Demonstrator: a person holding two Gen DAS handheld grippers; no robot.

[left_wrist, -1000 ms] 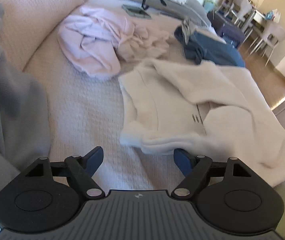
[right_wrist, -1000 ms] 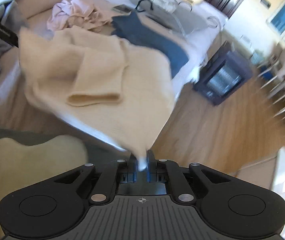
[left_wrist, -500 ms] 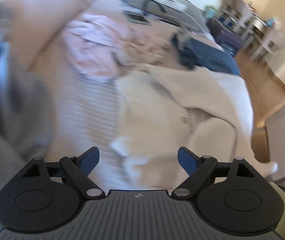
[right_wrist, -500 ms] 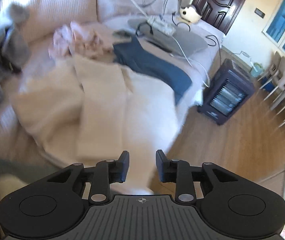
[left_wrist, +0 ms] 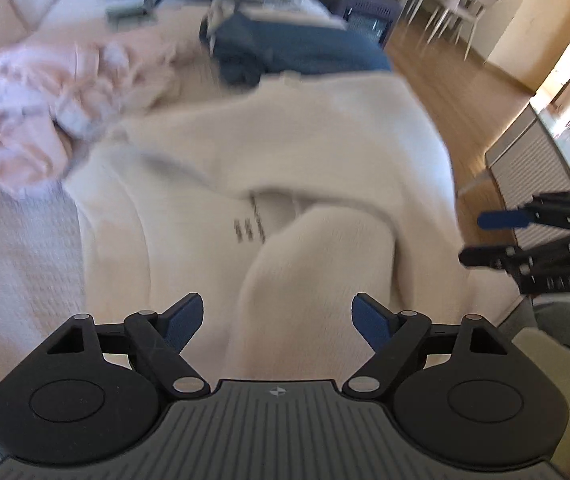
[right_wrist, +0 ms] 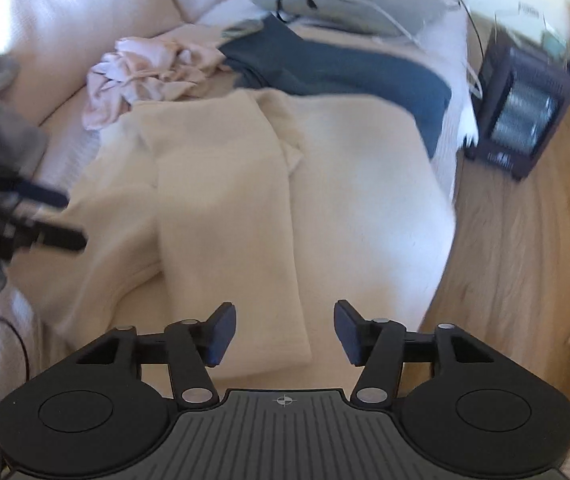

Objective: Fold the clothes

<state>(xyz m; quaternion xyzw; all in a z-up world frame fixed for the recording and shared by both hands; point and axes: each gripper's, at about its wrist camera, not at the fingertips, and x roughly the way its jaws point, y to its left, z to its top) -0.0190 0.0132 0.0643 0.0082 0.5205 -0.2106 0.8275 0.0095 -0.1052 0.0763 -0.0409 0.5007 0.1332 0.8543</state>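
Two grippers are held above a white sofa (right_wrist: 65,32) strewn with clothes. Most of the seat is covered by a cream sweater (right_wrist: 225,184), spread flat with one sleeve folded lengthwise down its middle; its far edge hangs over the sofa front toward the wooden floor (right_wrist: 525,248). Beyond it a dark blue garment (right_wrist: 337,72) is laid, and a crumpled pink garment (right_wrist: 137,76) is seen near the backrest. A dark heater (right_wrist: 521,108) stands on the floor beside the sofa.

The left gripper (left_wrist: 275,318) is seen with jaws wide, narrowing slightly, nothing clamped; a rounded fold of the sweater lies just beyond and between the fingertips. The right gripper (right_wrist: 285,330) is seen with jaws parted and opening, nothing pressed between the pads; the sleeve's end lies just beyond its left finger.

Both views are smeared by motion, so printed marks on the sweater cannot be read. Grey cloth at the right view's left edge is cut off.
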